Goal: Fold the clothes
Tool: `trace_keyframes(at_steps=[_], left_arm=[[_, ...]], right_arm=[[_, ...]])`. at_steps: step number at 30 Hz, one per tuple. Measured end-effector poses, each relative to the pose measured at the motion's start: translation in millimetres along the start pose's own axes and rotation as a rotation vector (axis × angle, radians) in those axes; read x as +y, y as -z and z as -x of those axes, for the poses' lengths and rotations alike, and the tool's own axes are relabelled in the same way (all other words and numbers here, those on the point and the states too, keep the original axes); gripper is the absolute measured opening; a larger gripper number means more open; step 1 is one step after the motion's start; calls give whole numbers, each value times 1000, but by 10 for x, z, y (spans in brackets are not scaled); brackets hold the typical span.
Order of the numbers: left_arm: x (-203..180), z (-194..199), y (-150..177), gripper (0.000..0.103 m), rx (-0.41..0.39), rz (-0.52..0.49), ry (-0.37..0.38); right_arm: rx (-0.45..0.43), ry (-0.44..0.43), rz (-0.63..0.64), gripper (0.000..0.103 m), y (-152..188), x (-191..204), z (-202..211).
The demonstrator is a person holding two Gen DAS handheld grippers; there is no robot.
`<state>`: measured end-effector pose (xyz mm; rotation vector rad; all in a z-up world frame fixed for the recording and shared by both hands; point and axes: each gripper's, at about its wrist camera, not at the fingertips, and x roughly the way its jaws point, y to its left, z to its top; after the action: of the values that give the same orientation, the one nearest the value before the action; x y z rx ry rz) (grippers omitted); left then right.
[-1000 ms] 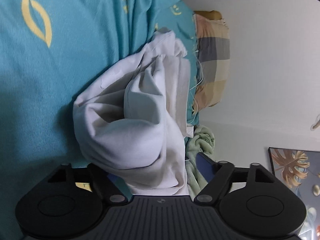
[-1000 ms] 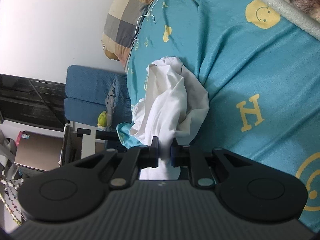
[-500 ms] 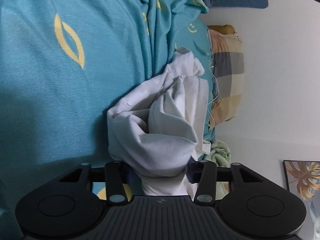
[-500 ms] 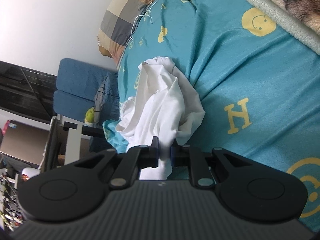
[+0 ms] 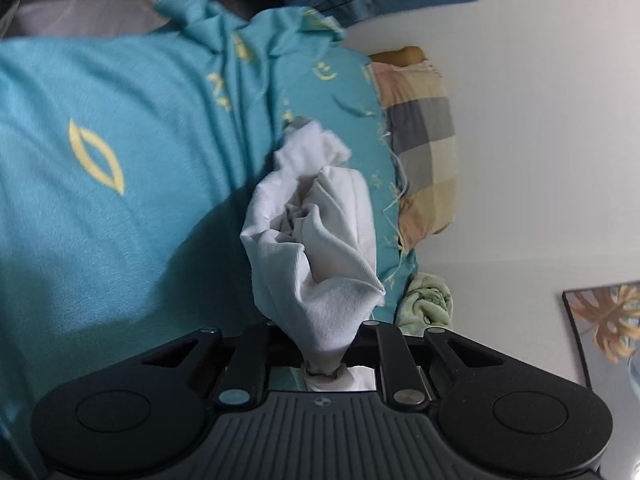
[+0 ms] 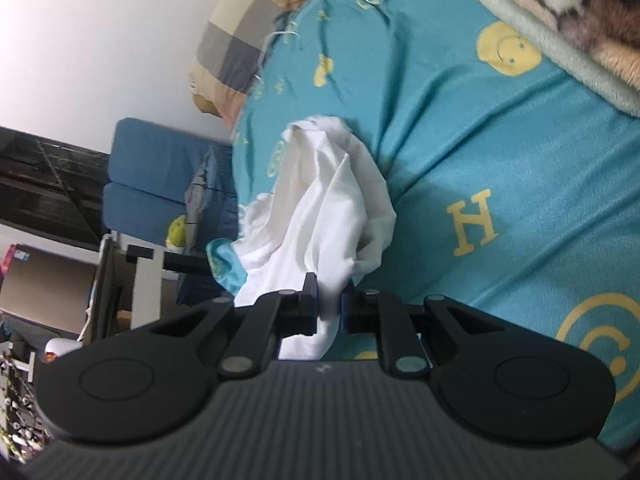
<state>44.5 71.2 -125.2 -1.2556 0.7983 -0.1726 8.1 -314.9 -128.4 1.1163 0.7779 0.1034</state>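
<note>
A crumpled white garment [image 5: 320,248] hangs bunched over a bed with a teal sheet [image 5: 100,220]. My left gripper [image 5: 322,344] is shut on one end of the garment, its fingertips hidden by the cloth. The same white garment [image 6: 320,208] shows in the right wrist view, where my right gripper [image 6: 329,308] is shut on another part of it. The cloth is lifted off the teal sheet [image 6: 500,160] near the bed's edge.
A plaid pillow [image 5: 420,140] lies at the head of the bed by the white wall. A green cloth [image 5: 426,304] sits beside the bed. A fuzzy blanket [image 6: 560,12] lies on the bed. A blue chair [image 6: 160,176] and shelves stand past the bed's edge.
My left gripper has closed from open onto the white garment and pulled it up. The garment now hangs narrower. My right gripper stays shut on it and has drifted slightly.
</note>
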Motion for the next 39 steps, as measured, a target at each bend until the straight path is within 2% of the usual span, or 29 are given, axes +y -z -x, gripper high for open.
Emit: trace_keyframes(at_steps=[6,11,15,19,27,36,39], left_arm=[[-202,407,176,15,9,-52,8],[-307,773,374,15,25,-110,-17],[-314,1061,552,15,27,-115,-39],[-369,1061,565,16,12,-115,-51],[-543,649,242,16,-2,-81,-49],[-726,-192,-392,16,-12,-51,-86],[-701,-543,-607,16,-7,-58,-106]], right_arm=[[-31,-32,36,13,190,93,384],[-35,-55,41,13,458,39,792],[-40,-62,35,13,630,-18,1033],[-34,-51,25,13,580,16,1007],[-37,-21,46,13,222,304,605],[-28,31,48,13,-333,606,-298],[-12,44,34,13,-501,579,-650]])
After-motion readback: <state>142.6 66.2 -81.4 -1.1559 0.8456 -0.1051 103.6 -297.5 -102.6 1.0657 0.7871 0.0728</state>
